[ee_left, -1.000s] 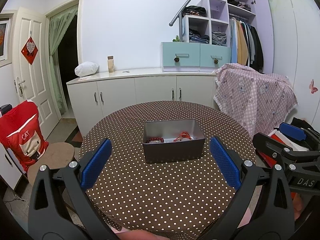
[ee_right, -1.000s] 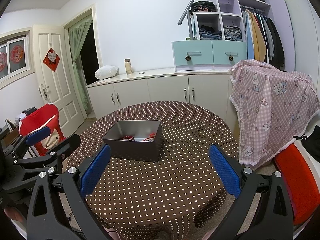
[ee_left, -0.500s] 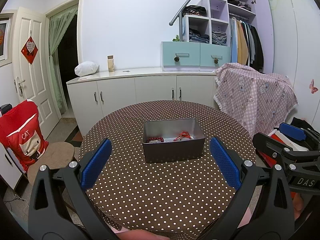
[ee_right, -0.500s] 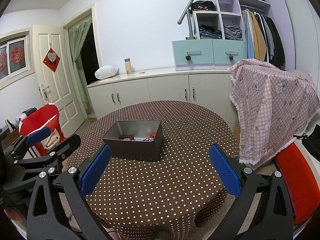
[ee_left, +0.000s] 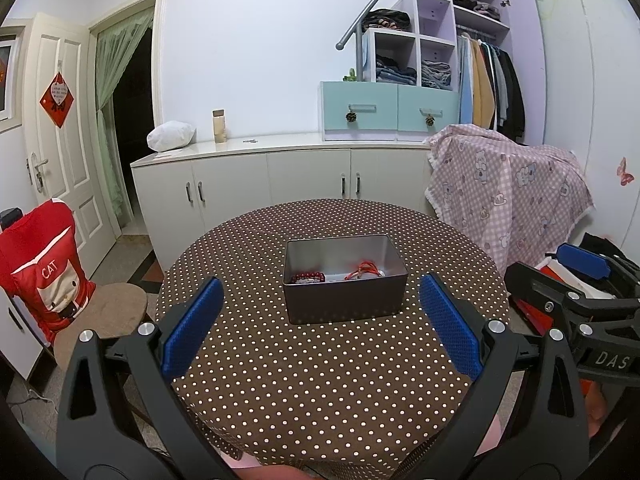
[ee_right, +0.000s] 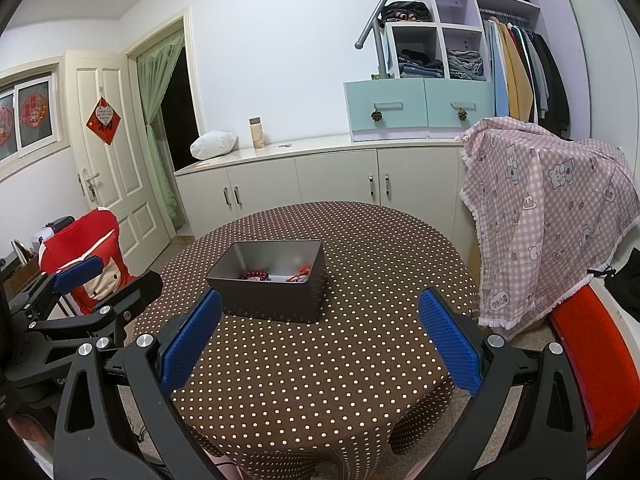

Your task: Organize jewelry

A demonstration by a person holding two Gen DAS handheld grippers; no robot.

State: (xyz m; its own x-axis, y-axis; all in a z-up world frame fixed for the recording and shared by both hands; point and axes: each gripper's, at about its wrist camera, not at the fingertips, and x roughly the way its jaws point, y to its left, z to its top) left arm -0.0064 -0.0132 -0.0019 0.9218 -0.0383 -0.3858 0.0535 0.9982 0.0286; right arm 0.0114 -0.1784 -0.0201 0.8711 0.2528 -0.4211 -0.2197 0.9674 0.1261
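Note:
A grey metal box (ee_left: 345, 300) (ee_right: 272, 300) stands in the middle of a round table with a brown dotted cloth (ee_left: 320, 380) (ee_right: 320, 380). Inside the box lie a dark red bead bracelet (ee_left: 307, 279) (ee_right: 255, 275) and a red cord piece (ee_left: 365, 270) (ee_right: 301, 274). My left gripper (ee_left: 320, 328) is open, held back from the box near the table's front edge, nothing between its blue pads. My right gripper (ee_right: 320, 332) is open too, to the right of the box and just as far back. Each gripper shows at the side of the other's view.
A red-covered chair (ee_left: 44, 276) stands left of the table. A pink checked cloth (ee_left: 512, 192) drapes over something at the right. White cabinets (ee_left: 280, 184) line the far wall, with a door (ee_left: 52, 152) at the left. An orange seat (ee_right: 592, 368) is close on the right.

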